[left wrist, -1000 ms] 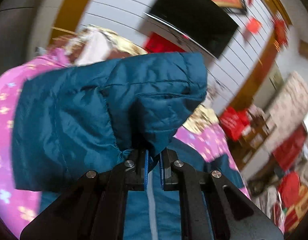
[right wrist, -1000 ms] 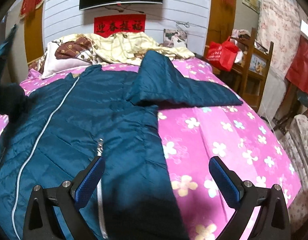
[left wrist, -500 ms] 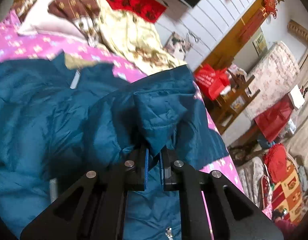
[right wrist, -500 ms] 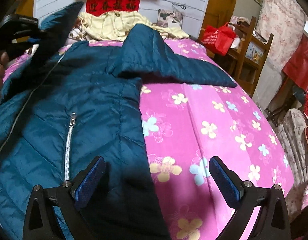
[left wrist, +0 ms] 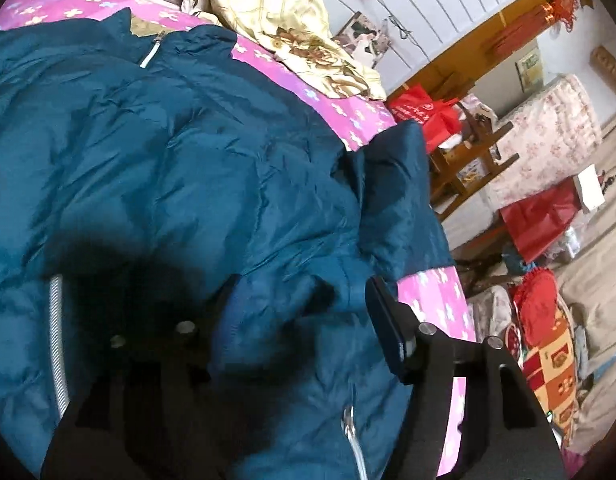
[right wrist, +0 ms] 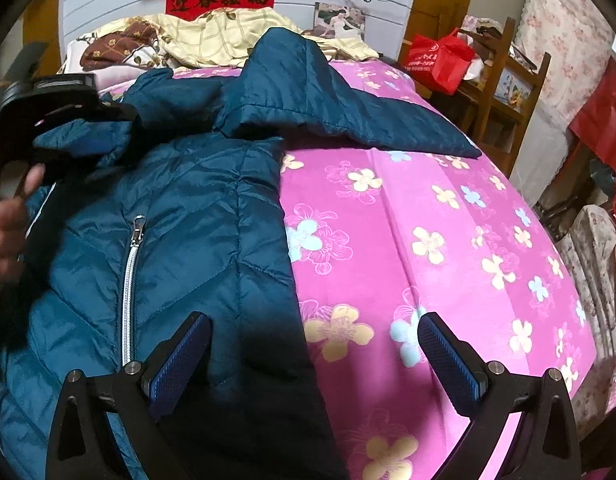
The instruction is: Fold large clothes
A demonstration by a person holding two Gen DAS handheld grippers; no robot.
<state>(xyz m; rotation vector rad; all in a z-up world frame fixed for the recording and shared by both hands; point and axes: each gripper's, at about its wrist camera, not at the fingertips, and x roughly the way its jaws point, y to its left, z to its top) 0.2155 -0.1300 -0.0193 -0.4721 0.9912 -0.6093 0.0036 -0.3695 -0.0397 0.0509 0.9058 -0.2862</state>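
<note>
A large teal quilted jacket (right wrist: 180, 220) lies on a bed with a pink flowered cover (right wrist: 448, 240). Its right sleeve (right wrist: 336, 108) stretches out over the pink cover. The other sleeve lies folded over the jacket's front, its cuff (left wrist: 276, 312) between the spread fingers of my left gripper (left wrist: 304, 320), which is open. The left gripper also shows in the right wrist view (right wrist: 56, 120), held by a hand low over the jacket. My right gripper (right wrist: 316, 360) is open and empty, above the jacket's right side edge near the hem.
Pillows and a yellow quilt (right wrist: 212, 36) are heaped at the head of the bed. A wooden chair with a red bag (right wrist: 440, 60) stands to the right of the bed. Red bags and clutter (left wrist: 540, 224) lie on the floor beyond the bed's right edge.
My left gripper carried the sleeve across over the jacket's front, lowered it and opened, letting the cuff go. My right gripper stayed open and moved slightly forward.
</note>
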